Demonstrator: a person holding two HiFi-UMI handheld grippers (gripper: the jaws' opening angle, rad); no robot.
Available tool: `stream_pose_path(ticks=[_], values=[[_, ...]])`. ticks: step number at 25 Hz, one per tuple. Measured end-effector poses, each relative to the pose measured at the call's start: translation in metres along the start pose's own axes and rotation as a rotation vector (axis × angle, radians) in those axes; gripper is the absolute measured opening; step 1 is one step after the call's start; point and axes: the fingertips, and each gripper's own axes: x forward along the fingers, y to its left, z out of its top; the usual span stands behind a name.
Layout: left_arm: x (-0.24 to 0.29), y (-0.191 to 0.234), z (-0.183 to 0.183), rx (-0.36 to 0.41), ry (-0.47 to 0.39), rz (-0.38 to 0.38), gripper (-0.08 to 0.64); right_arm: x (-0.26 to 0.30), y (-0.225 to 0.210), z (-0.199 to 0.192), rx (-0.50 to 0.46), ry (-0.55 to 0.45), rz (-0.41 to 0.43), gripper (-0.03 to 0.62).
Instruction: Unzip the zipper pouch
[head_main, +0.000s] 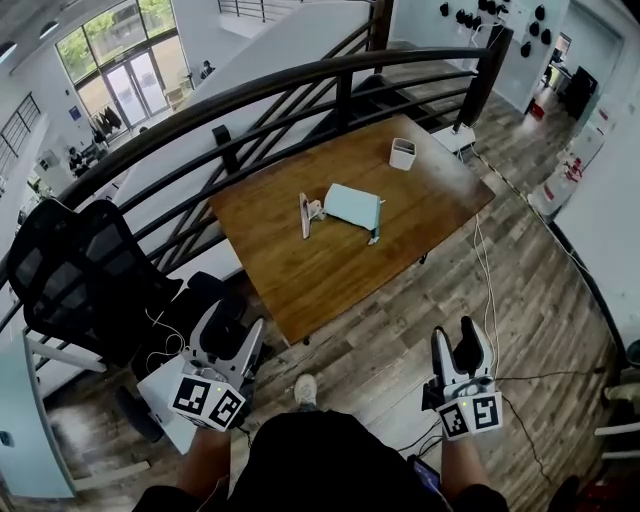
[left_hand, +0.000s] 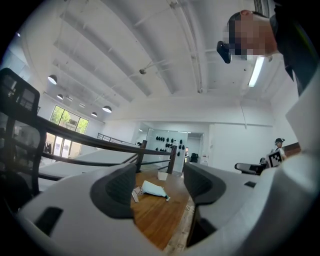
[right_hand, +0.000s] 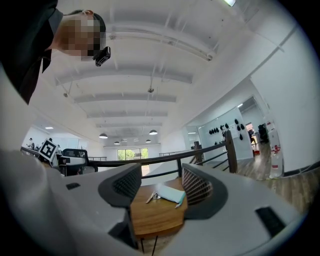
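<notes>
Closest in, at the lower left of the head view, the left gripper (head_main: 236, 336) hangs over the plank floor (head_main: 400, 330) with its jaws released. Its own view shows only empty air between the two dark pads, with the surface far off beyond them. One black mesh chair (head_main: 80, 270) stands beyond it, beside a dark curved railing (head_main: 300, 90) that runs behind the scene.

One wooden surface (head_main: 330, 280) sits past the railing's near side, well apart from both grippers. Three things lie on it. A small flat strip with a ring (head_main: 306, 215) lies left of centre. Just beside it, near the middle of the surface, is the single pale blue-green zipper pouch (head_main: 352, 207), lying flat and touched by neither gripper. One white container (head_main: 402, 154) stands upright near the far corner.

Thin cables (head_main: 485, 290) trail across the floor off the surface's right corner. At the lower right, the right gripper (head_main: 456, 346) is also held over the floor with its jaws spread and nothing between them.
</notes>
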Motion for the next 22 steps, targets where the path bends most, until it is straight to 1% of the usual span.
stream_pose_path(ticks=[3,8,13,17,22], values=[[0.015,0.015,-0.001,-0.003,0.003,-0.002,0.293,0.021,0.003,-0.003,0.0,0.007,0.003,0.235],[0.041,0.033,0.002,-0.009,0.015,-0.026,0.301,0.049,0.0,-0.005,-0.006,0.026,-0.021,0.236],[0.059,0.052,0.004,-0.02,0.017,-0.048,0.301,0.07,0.007,0.0,0.011,0.018,-0.047,0.236],[0.071,0.065,-0.001,-0.039,0.027,-0.074,0.301,0.077,0.016,0.0,-0.007,0.02,-0.064,0.235],[0.084,0.071,-0.009,-0.061,0.038,-0.086,0.301,0.086,0.008,-0.007,-0.017,0.049,-0.079,0.23]])
